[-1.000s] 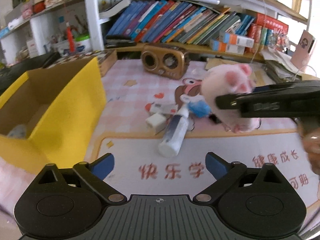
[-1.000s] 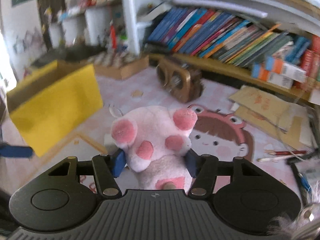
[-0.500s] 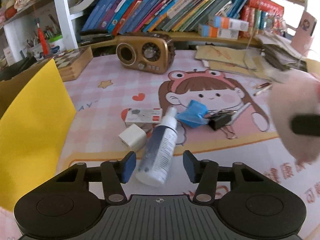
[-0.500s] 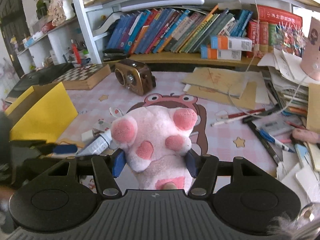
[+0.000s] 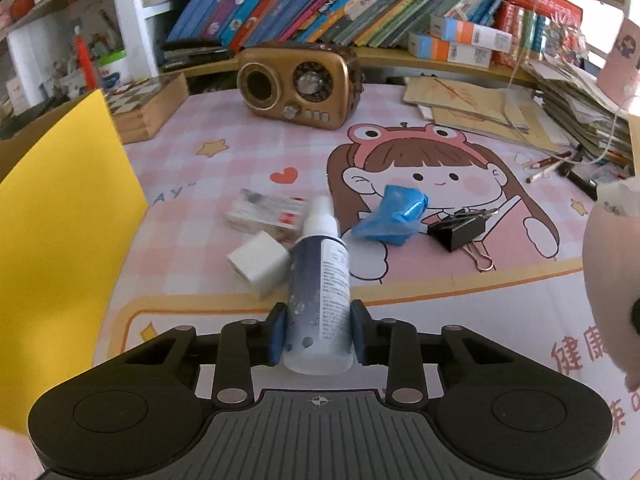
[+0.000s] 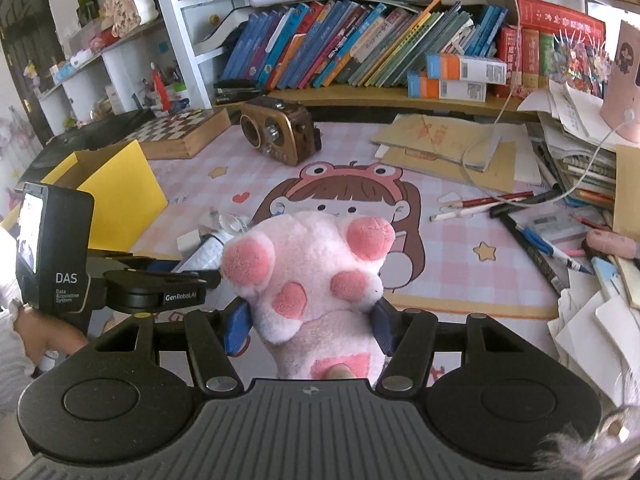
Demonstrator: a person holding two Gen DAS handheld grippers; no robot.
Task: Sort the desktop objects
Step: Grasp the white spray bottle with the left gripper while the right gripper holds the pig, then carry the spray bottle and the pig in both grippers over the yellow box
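A dark blue and white spray bottle (image 5: 320, 280) lies on the pink desk mat (image 5: 224, 184), cap pointing away. My left gripper (image 5: 319, 332) is shut on its base end, blue pads pressed on both sides. In the right wrist view my right gripper (image 6: 310, 320) is shut on a pink plush paw (image 6: 316, 276), held above the mat. The same plush (image 5: 612, 272) shows at the right edge of the left view. The left gripper (image 6: 180, 276) with the bottle (image 6: 204, 252) appears at left in the right wrist view.
A yellow cardboard box (image 5: 60, 208) stands at the left. On the mat lie a white charger cube (image 5: 260, 262), a small white and red box (image 5: 268, 214), a crumpled blue bag (image 5: 396, 214) and black binder clips (image 5: 460, 230). A brown radio (image 5: 298, 82), a chessboard box (image 5: 148, 104) and paper stacks (image 6: 580, 160) sit behind.
My left gripper came forward and down to the spray bottle and its jaws closed from wide open onto the bottle's base. The right gripper carried the plush to the right.
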